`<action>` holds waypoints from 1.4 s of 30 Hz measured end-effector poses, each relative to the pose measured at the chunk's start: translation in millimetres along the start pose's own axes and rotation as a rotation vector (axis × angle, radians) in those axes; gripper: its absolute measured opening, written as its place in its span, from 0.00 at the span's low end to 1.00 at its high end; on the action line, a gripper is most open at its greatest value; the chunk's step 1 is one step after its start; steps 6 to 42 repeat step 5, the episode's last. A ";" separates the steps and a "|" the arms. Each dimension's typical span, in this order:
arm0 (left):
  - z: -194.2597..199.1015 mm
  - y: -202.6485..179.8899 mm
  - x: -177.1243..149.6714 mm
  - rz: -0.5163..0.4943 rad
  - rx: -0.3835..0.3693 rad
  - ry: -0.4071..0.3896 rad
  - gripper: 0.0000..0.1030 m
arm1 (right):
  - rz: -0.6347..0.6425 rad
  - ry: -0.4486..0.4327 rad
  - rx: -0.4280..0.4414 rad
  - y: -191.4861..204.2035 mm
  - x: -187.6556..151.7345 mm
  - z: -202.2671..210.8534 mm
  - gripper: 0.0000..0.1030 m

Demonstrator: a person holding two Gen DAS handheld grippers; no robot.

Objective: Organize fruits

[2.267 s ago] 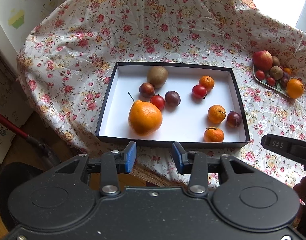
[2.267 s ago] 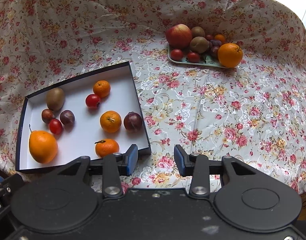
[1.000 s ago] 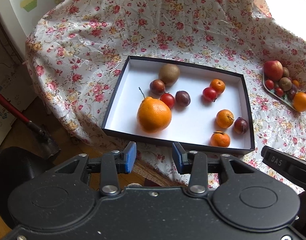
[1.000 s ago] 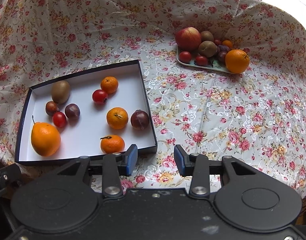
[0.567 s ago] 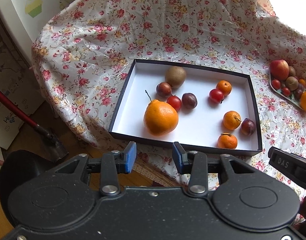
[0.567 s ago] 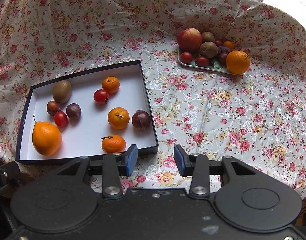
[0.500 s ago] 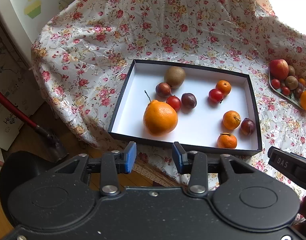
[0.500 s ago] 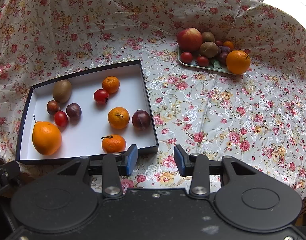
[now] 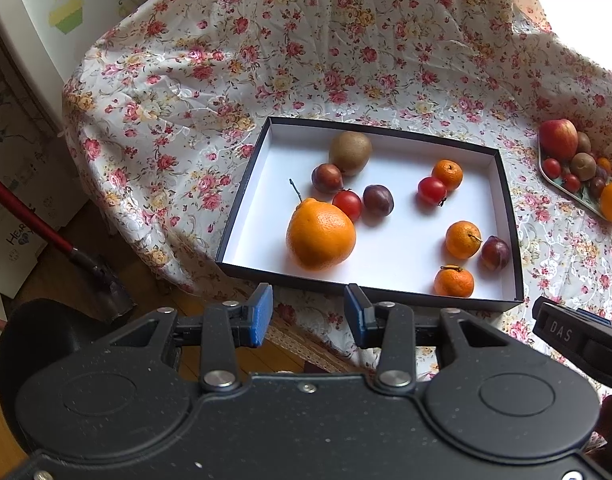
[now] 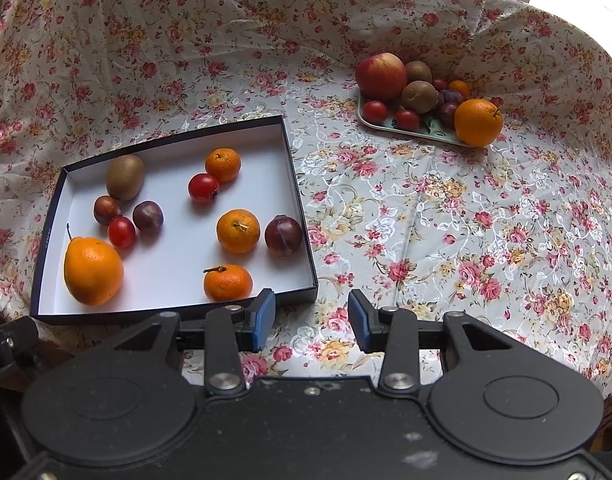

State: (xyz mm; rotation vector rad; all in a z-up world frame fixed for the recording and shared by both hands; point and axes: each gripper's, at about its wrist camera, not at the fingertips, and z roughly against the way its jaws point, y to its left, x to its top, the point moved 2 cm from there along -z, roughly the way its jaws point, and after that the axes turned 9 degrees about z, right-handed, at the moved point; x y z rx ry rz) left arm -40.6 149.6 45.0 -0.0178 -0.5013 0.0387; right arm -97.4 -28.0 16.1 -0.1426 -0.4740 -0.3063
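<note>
A black box with a white floor (image 9: 393, 240) (image 10: 174, 248) holds a big orange (image 9: 321, 234) (image 10: 93, 271), a kiwi (image 9: 350, 153), three mandarins, plums and tomatoes. Farther right, a small tray (image 10: 425, 130) (image 9: 561, 190) carries an apple (image 10: 381, 76), kiwis, tomatoes, plums and an orange (image 10: 478, 122). My left gripper (image 9: 308, 315) hangs open before the box's near edge, over the table's front. My right gripper (image 10: 309, 316) is open too, near the box's right front corner, above the cloth. Neither holds anything.
A flowered cloth (image 10: 445, 208) covers the table and rises behind it. In the left wrist view, wooden floor (image 9: 118, 280), a red-handled tool (image 9: 38, 224) and cardboard boxes lie left of the table. The right gripper's body (image 9: 577, 338) shows at the right edge.
The left gripper has drawn back and turned left, so the box sits farther right in its view. The right view has shifted slightly. Both stay open; no fruit has moved.
</note>
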 end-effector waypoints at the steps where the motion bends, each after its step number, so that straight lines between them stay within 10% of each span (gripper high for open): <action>1: 0.5 -0.2 -0.1 -0.002 0.003 -0.006 0.48 | -0.001 0.003 0.000 0.1 0.1 -0.8 0.41; 42: 2.7 -3.4 -1.0 -0.016 0.008 -0.024 0.48 | -0.004 0.013 0.001 0.5 0.2 -3.0 0.41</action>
